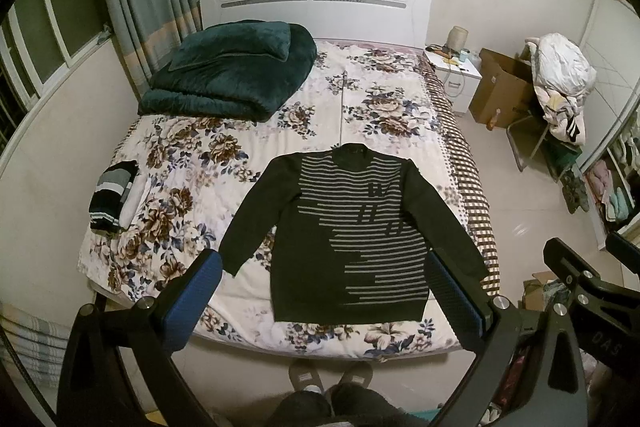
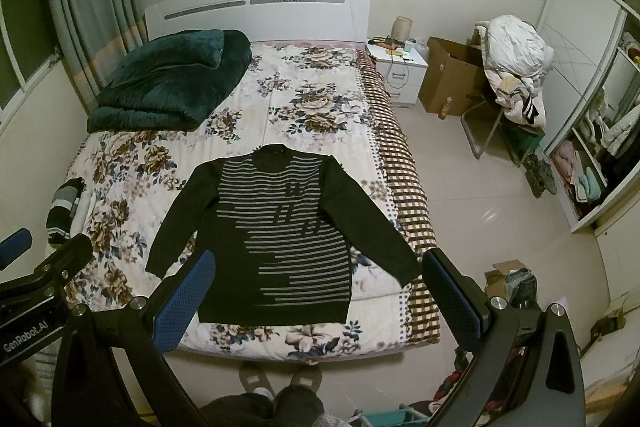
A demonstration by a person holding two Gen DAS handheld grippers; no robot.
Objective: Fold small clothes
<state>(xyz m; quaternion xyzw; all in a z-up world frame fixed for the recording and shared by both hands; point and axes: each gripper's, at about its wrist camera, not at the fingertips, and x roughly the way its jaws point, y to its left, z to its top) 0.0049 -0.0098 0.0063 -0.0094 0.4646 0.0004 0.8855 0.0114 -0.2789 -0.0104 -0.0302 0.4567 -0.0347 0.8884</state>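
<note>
Right wrist view shows "GenRobot.AI" on the left gripper (image 2: 16, 251); both grippers wide open, empty, right gripper (image 2: 320, 291) above sweater (image 2: 280, 227); cardboard box (image 2: 448, 79) contents hidden.

Plenty of room over the near half of the bed (image 1: 256, 311): the dark striped sweater (image 1: 348, 235) lies flat with both sleeves spread, and nothing sits on it, so both sleeves and the hem can be reached from above. Both grippers, left gripper (image 1: 326, 291) and right gripper (image 2: 318, 293), hang wide apart above the near edge, touching nothing. On the left side there's a small stack of folded clothes (image 1: 114, 197), well apart from the left sleeve. The green blanket (image 1: 232, 71) fills the far left corner by the headboard. The sweater's right sleeve runs right up to the bed's right edge, with open floor (image 2: 480, 203) beyond it.
</note>
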